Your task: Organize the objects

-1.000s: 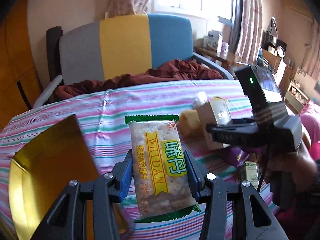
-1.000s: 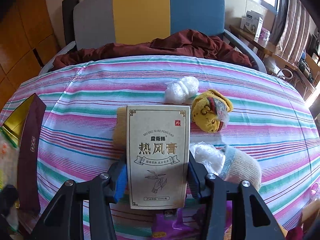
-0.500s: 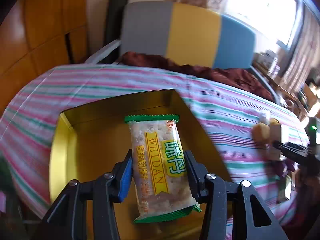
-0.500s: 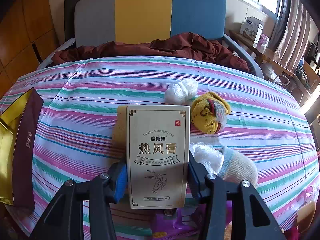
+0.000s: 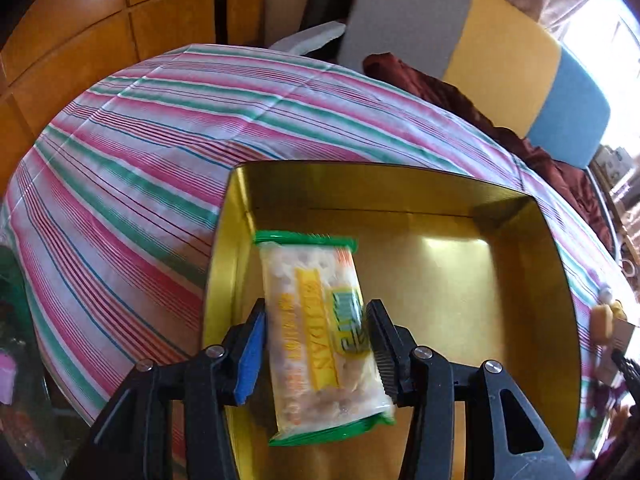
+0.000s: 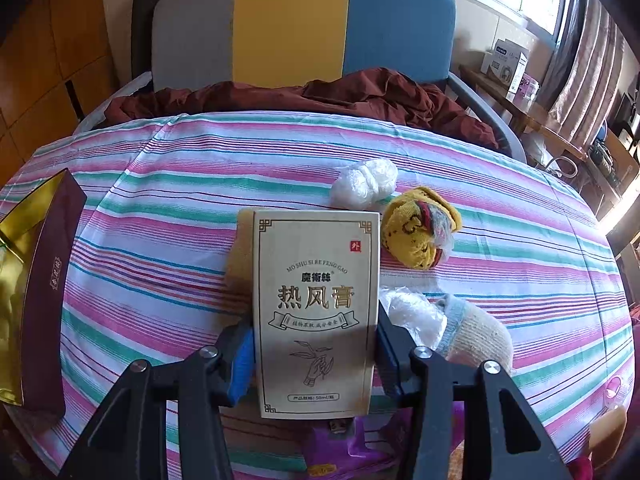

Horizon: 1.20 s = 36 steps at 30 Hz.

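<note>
Left hand-held gripper (image 5: 316, 352) has carried the snack packet (image 5: 320, 336), still clamped, over the gold box (image 5: 560, 320). Right hand-held gripper (image 6: 316, 354) holds the carton (image 6: 316, 312), right of that box. Advice: lower before releasing.

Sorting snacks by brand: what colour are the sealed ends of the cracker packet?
Green, on the cracker packet; clearest in the left wrist view.

Left tongs (image 5: 316, 354) angled down, clamped; right tongs (image 6: 314, 354) likewise.
</note>
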Available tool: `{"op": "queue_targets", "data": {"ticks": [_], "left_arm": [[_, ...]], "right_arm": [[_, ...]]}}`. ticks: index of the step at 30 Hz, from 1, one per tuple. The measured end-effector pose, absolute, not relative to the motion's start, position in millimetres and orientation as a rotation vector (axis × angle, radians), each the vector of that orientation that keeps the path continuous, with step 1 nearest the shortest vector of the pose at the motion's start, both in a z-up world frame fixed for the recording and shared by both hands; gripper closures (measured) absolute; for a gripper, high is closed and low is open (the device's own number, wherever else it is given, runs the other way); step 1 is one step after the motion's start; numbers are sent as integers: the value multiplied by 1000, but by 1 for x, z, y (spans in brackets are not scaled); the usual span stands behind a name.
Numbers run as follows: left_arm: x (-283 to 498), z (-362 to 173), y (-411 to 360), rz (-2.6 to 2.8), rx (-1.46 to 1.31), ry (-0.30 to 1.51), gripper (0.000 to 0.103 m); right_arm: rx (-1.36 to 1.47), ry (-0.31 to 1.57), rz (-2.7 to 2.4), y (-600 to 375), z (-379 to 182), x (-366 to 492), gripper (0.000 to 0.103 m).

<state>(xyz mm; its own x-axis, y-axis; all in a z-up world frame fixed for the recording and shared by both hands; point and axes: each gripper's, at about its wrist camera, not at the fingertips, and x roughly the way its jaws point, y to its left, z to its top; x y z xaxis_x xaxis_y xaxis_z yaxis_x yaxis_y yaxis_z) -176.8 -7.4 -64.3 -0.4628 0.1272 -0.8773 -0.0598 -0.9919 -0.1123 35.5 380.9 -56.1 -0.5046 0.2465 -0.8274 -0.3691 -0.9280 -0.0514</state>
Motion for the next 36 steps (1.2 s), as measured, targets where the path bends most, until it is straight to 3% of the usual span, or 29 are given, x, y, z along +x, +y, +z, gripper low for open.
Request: {"op": "queue_targets", "data": {"ticks": [5, 9, 19, 36], "left_arm": [[-179, -61, -11, 2632, -1542, -67, 50], [-167, -47, -7, 2692, -1468, 3, 36], [-115, -16, -2, 2778, -1254, 7, 19], [-62, -22, 6, 2747, -1204, 36, 17]], "right_arm": [[-1315, 169, 2449, 380, -57, 34, 52], [-1316, 171, 2448, 380, -57, 34, 52], [-1316, 193, 2438, 381, -57, 34, 52], [-1320, 144, 2449, 370, -57, 33, 52]]}}
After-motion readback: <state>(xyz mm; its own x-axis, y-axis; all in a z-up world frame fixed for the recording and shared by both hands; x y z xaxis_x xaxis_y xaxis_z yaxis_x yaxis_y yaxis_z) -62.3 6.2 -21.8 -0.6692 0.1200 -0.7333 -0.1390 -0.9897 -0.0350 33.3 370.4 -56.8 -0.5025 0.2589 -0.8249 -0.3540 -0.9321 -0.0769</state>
